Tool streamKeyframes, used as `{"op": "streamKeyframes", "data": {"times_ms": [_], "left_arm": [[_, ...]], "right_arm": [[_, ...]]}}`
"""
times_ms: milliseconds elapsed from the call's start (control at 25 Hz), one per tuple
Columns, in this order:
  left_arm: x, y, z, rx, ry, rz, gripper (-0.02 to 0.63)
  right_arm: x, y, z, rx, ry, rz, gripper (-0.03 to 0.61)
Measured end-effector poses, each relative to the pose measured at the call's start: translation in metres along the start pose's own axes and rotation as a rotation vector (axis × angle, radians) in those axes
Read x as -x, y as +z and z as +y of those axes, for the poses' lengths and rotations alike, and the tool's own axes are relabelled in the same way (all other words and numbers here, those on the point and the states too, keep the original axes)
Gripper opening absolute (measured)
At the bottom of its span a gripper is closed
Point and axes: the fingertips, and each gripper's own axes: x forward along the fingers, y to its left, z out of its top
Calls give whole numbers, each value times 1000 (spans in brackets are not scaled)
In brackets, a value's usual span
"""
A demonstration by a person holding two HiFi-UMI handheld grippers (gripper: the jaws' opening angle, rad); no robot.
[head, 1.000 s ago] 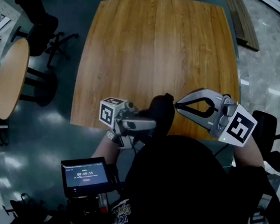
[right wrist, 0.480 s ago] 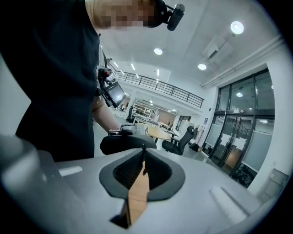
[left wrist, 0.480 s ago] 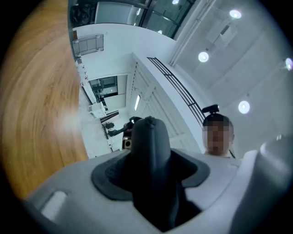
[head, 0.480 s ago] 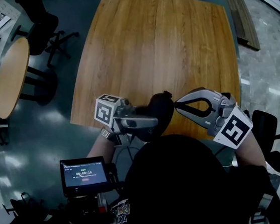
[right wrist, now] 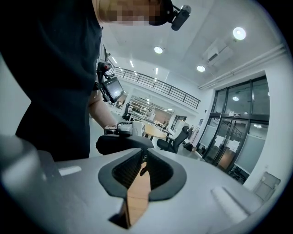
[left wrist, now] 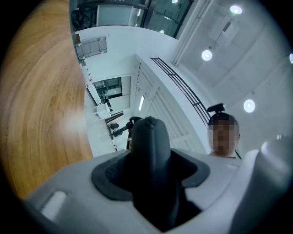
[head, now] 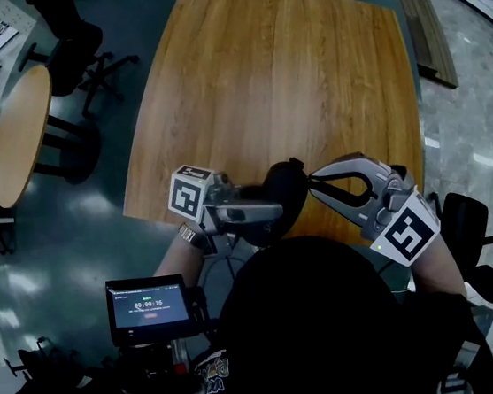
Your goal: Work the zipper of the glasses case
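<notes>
Left claw's (left wrist: 153, 176) clamped on the case (left wrist: 151, 137) at the worktop's (head: 276, 72) near edge, half hidden by the head (head: 306, 318). Right claw's (right wrist: 143, 165) opening just beside it, only a slit of worktop showing through. Zipper's too small to make out.

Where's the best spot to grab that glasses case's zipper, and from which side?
Probably the pull tab, from the case's right end: the left gripper clamps the case with that end free, and the tab sits between the right gripper's opening jaws.
</notes>
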Motion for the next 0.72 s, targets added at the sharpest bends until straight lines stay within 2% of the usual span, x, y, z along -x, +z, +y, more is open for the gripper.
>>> {"op": "streamKeyframes", "data": {"times_ms": [280,400,480,560,640,720], "left_arm": [[1,2,1,-7,9,-8,256],[2,7,-5,-34,-22,-47,255],[0,10,-16,-64,-101,-85,253],[-3,10,-33,-69,-228,-107,252],[-9,7,-48,-41,-344,-93,250],[-13,5,-55,-3,-395,-59,252]], "right_arm": [[0,-3,-3,37,-29,13,9],[1,2,-5,21,-38,-17,5],[6,10,-5,-50,-18,-80,3],[14,24,-6,-200,20,-200,3],[24,41,-7,-335,68,-333,3],[30,50,-8,-363,97,-384,2]]}}
